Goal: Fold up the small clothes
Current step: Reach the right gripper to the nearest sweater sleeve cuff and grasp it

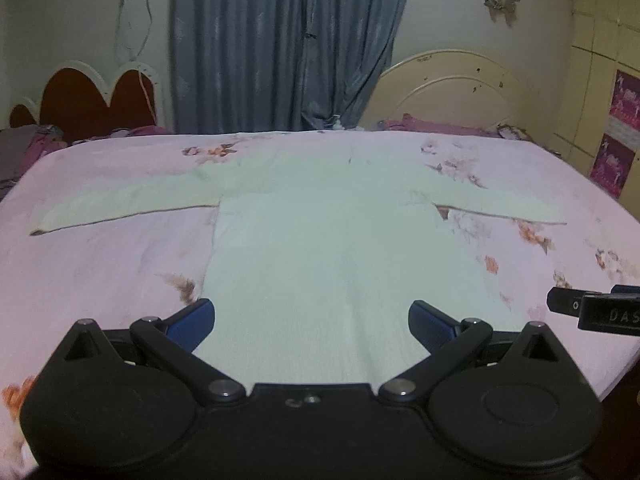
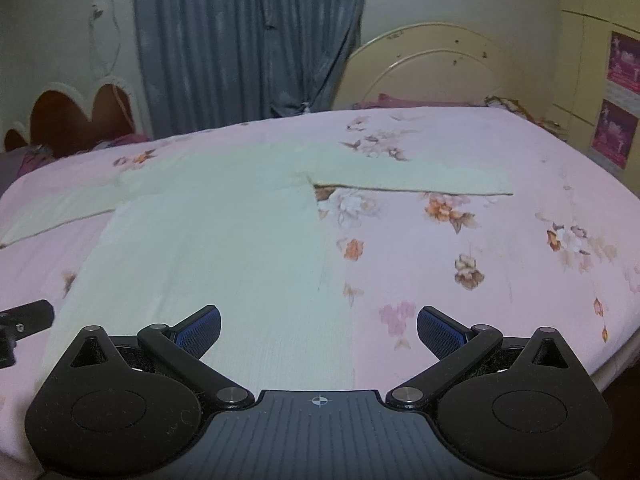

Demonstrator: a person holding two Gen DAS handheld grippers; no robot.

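Shirt lies flat on our bed sheet, sleeves spread. We hold the left gripper and right gripper above its hem, both spread wide, gripping nothing.

Near hem of the pale shirt hidden behind the left tool body; in the right wrist view its left sleeve tip runs past the frame edge; right tool cut off at the frame's right edge; wall posters too blurred to read.

Flat shirt on floral bed
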